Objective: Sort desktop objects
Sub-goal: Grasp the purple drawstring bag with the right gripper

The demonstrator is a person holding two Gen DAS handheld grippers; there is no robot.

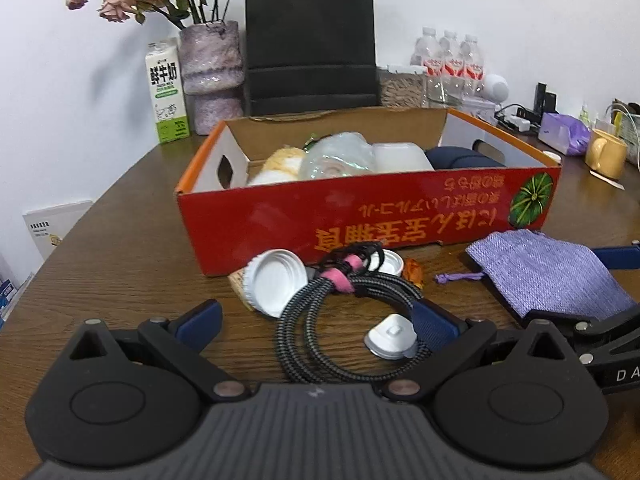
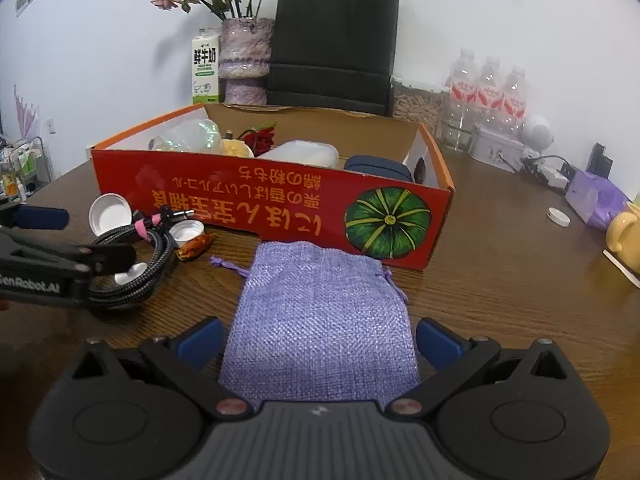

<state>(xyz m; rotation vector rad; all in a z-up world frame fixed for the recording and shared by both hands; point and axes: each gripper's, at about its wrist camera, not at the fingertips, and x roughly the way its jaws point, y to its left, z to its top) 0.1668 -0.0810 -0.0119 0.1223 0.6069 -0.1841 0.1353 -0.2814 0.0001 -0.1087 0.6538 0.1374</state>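
I read the purple pouch as coarse woven fabric, rectangular, lying flat on the dark wood-grain desk just in front of the red cardboard box. Its drawstring trails off one top corner. My right tool straddles the pouch's near end, jaws spread wide, blue pads on either side of the cloth and gripping nothing.

To the left of the pouch sits the braided cable, black-and-grey weave, coiled into a loop and bound with a pink strap. A small white puck-shaped plug lies inside the coil. My left tool stands released around this coil; the right-hand pad touches or overlaps the loop's edge, and I cannot tell which.

Just beyond the cable: a large white ribbed screw lid, tipped up with its hollow toward me, a smaller white cap, and a crinkled orange-brown wrapper, all close against the box front.

The box is shallow and open-topped, printed with upside-down yellow lettering and a green pumpkin. Inside I see a clear crumpled plastic bottle, a translucent white container, a navy case and something fluffy, cream and yellow.

Behind the box: a milk carton, a mottled purple vase of dried roses, a black paper bag.
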